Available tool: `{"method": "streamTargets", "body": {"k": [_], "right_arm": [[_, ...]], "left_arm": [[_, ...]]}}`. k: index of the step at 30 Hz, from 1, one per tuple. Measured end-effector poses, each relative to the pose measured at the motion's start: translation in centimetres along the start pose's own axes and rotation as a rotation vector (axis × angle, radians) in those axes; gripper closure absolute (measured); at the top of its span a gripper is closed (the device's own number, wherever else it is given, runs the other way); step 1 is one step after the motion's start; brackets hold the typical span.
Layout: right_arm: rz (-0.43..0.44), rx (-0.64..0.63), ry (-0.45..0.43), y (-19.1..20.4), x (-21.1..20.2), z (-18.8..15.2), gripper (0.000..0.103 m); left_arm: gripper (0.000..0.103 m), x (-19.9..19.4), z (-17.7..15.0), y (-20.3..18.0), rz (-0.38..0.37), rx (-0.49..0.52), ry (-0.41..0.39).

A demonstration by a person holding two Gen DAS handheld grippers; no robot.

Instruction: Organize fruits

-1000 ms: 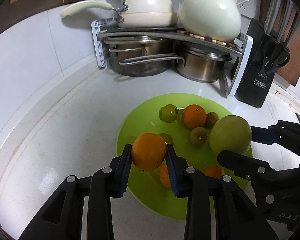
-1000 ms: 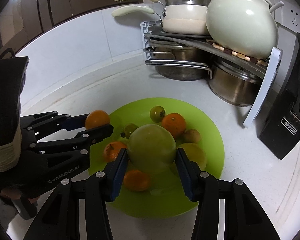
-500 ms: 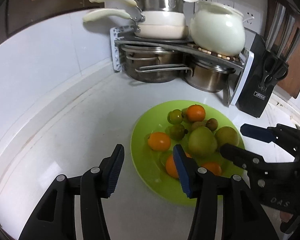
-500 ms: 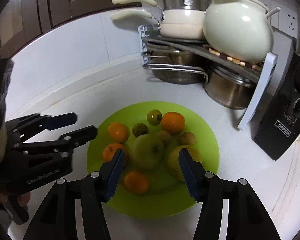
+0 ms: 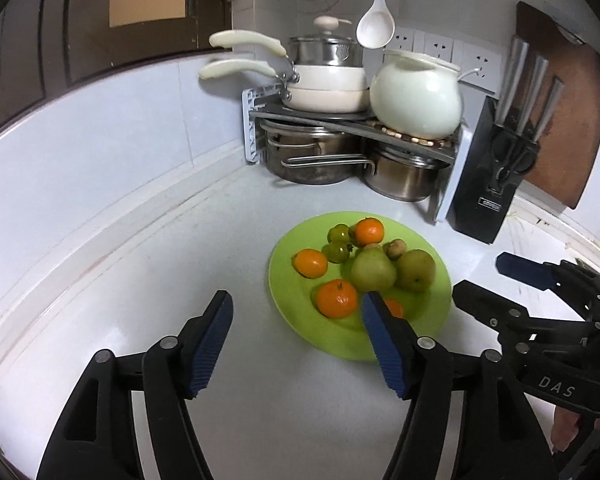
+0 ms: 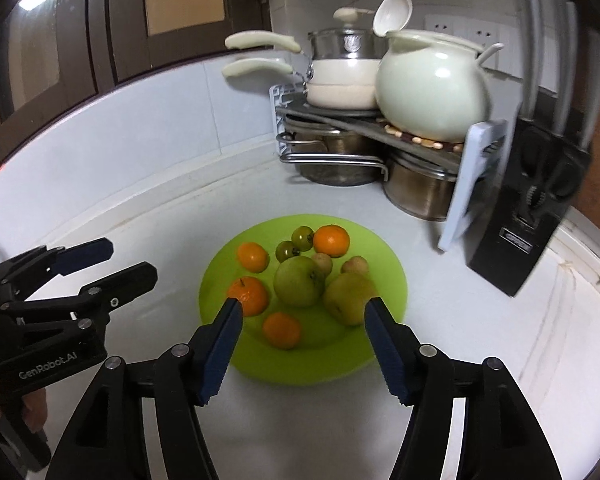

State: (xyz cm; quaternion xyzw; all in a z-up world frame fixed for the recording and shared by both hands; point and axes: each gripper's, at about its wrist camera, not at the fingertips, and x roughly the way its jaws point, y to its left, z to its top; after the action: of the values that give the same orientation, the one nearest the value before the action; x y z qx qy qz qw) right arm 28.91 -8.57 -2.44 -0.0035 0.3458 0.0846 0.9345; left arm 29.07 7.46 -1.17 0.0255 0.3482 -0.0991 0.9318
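A lime-green plate on the white counter holds several oranges, two green pears, small green tomatoes and small brown fruits. The orange lies at the plate's left side, and a green pear rests near the middle. My left gripper hangs above the counter left of the plate, its jaws opening with nothing between them. In the right wrist view it shows as the left gripper. My right gripper is pulled back over the plate's near rim, jaws opening and empty.
A corner rack at the back carries white pans, a white pot and steel pots below. A black knife block and a wooden board stand at the right. Tiled walls close in the left and back.
The left gripper let go of the orange and the right let go of the green pear; both fruits now lie on the plate. Both grippers opened wider and drew back and up.
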Motion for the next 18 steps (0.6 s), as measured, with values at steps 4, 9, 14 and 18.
{"method": "streamTargets", "body": {"k": [4,9,14,18], "right_arm": [[-0.037,0.022,-0.037,0.3,-2.8,-1.2,0.032],[-0.062,0.046,-0.073,0.4,-5.7,-2.6,0.028],[-0.065,0.037,-0.108,0.6,-8.9,-4.1,0.026],[-0.048,0.02,-0.127,0.5,-11.4,-5.2,0.026]], "left_arm": [[0.03,-2.4,-0.9,-0.3,0.003,0.013,-0.03],[0.024,-5.1,-2.2,-0.9,0.016,0.006,-0.075],[0.018,-8.2,-3.8,-2.0,0.036,-0.012,-0.103],[0.014,-10.8,-5.3,-3.3,0.064,-0.034,-0.133]]}}
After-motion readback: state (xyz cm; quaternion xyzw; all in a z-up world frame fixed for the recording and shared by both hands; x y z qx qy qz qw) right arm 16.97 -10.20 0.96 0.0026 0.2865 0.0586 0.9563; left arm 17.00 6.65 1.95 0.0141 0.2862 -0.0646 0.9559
